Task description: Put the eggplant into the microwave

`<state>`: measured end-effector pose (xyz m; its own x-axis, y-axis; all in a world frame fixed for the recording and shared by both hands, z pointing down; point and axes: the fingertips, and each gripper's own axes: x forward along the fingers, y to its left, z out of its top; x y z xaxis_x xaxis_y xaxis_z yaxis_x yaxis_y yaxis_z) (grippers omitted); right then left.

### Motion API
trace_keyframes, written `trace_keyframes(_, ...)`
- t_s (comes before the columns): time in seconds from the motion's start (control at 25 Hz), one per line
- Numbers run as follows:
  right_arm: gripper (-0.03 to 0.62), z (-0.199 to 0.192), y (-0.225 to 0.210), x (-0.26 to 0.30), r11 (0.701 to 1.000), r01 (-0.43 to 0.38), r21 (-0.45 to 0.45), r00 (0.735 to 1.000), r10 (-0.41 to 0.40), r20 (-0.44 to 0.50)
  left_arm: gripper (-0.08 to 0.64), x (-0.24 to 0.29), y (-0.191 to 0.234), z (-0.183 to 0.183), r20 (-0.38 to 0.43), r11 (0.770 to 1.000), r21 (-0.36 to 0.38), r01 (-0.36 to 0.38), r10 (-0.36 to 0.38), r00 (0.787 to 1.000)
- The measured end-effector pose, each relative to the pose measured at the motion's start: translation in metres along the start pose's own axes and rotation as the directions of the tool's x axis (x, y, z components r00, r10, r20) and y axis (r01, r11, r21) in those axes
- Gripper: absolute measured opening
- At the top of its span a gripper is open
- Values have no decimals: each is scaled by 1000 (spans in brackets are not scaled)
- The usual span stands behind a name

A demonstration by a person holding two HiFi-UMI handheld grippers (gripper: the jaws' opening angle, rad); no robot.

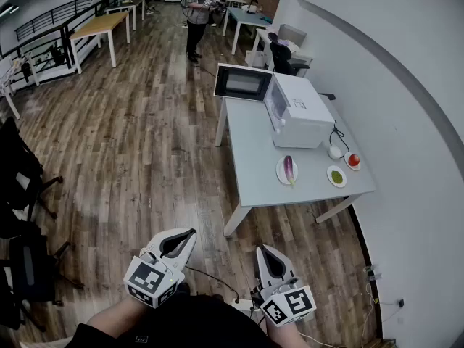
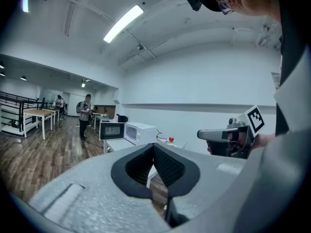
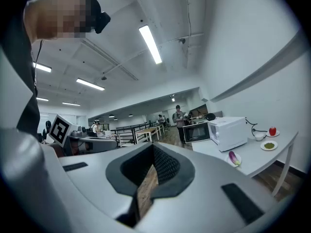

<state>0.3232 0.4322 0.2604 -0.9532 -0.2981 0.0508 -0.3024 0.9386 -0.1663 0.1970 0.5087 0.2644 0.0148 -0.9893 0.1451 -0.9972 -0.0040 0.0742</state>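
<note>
A purple eggplant [image 1: 288,168] lies on a small white plate [image 1: 280,172] near the front of a pale table [image 1: 250,147]. Behind it stands a white microwave [image 1: 299,111] with its door [image 1: 243,82] swung open to the left. Both grippers are held close to the person's body, well short of the table. My left gripper [image 1: 190,239] is shut and empty. My right gripper [image 1: 262,252] is also shut with nothing in it. In the right gripper view the eggplant [image 3: 234,157] and the microwave [image 3: 228,132] sit far off at the right. The left gripper view shows the microwave [image 2: 140,131] in the distance.
A white bowl [image 1: 336,151], a plate with something green [image 1: 336,176] and a plate with a red item [image 1: 353,160] sit at the table's right end. Black office chairs [image 1: 20,187] stand at the left. A person [image 1: 199,13] stands far back among other desks [image 1: 101,26]. A cable [image 1: 214,278] trails on the wood floor.
</note>
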Motion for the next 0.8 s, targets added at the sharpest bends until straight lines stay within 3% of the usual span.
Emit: trace_keyframes(0.8, 9, -15, 36, 39, 1000, 9, 29, 1000, -9, -13, 8, -31, 48, -5, 4, 1000, 0, 3, -3, 1000)
